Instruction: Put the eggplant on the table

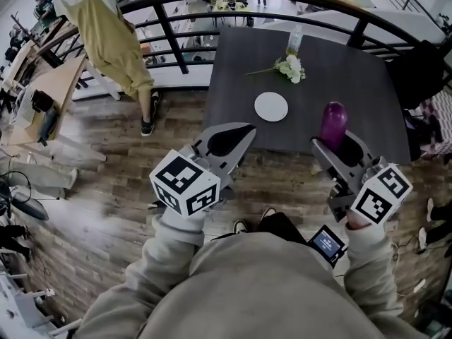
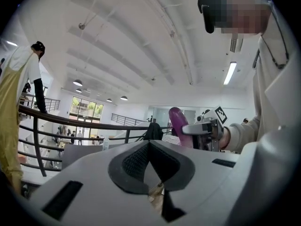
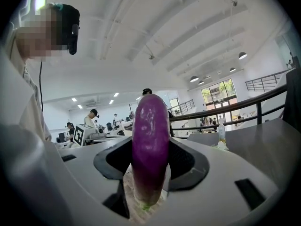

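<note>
A purple eggplant [image 1: 333,123] [image 3: 150,140] stands upright between the jaws of my right gripper [image 1: 337,147] [image 3: 150,166], which is shut on it just in front of the near edge of the dark table [image 1: 353,83]. In the left gripper view the eggplant [image 2: 178,122] shows to the right, clamped in that gripper [image 2: 207,128]. My left gripper [image 1: 230,140] [image 2: 149,160] hangs beside it at the table's near left corner. Its pads meet and there is nothing between them.
On the table lie a white plate [image 1: 271,106], a small bunch of flowers [image 1: 289,68] and a bottle [image 1: 294,41]. A black railing [image 1: 173,44] curves behind the table. A person in a yellow apron [image 1: 106,34] stands at the far left, by wooden desks [image 1: 42,90].
</note>
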The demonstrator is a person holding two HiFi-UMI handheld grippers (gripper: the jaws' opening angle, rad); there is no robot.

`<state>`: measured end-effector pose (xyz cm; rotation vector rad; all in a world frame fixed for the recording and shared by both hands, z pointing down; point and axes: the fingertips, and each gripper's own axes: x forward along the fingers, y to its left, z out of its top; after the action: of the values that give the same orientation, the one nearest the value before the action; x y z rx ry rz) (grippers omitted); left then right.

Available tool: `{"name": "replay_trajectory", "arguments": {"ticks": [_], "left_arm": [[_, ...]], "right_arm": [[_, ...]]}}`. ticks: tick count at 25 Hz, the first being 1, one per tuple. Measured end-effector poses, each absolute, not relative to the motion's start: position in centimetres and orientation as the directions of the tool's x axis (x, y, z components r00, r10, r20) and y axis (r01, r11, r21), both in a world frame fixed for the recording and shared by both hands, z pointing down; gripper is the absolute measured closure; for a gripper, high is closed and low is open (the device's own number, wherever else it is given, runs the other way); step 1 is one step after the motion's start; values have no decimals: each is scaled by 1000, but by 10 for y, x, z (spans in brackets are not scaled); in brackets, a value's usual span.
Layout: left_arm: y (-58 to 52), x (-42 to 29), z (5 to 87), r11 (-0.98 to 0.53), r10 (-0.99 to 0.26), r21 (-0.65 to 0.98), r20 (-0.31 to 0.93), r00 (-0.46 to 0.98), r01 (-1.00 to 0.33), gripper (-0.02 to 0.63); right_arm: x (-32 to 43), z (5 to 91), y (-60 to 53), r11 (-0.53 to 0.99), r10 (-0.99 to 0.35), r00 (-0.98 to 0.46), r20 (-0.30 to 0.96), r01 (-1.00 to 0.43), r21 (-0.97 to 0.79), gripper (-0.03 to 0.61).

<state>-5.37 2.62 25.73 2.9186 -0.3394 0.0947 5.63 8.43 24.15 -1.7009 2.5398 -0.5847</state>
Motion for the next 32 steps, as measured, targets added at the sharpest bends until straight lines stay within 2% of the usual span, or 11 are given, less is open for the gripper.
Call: {"name": "replay_trajectory", "arguments": {"ticks": [9, 21, 32], "left_arm": [[-37, -11, 272, -955, -208, 191, 103, 973, -225, 607], [-148, 77, 253, -958, -222, 163, 99, 970, -236, 607], [-164, 100, 274, -950, -244, 168, 131, 961, -264, 607]], "right_arm": [[117, 255, 14, 305, -903, -385, 192, -887, -346, 356], [191, 247, -102, 363, -875, -447, 186, -860, -359, 356], [206, 278, -118, 424, -828, -522, 203, -821, -382, 356]]}}
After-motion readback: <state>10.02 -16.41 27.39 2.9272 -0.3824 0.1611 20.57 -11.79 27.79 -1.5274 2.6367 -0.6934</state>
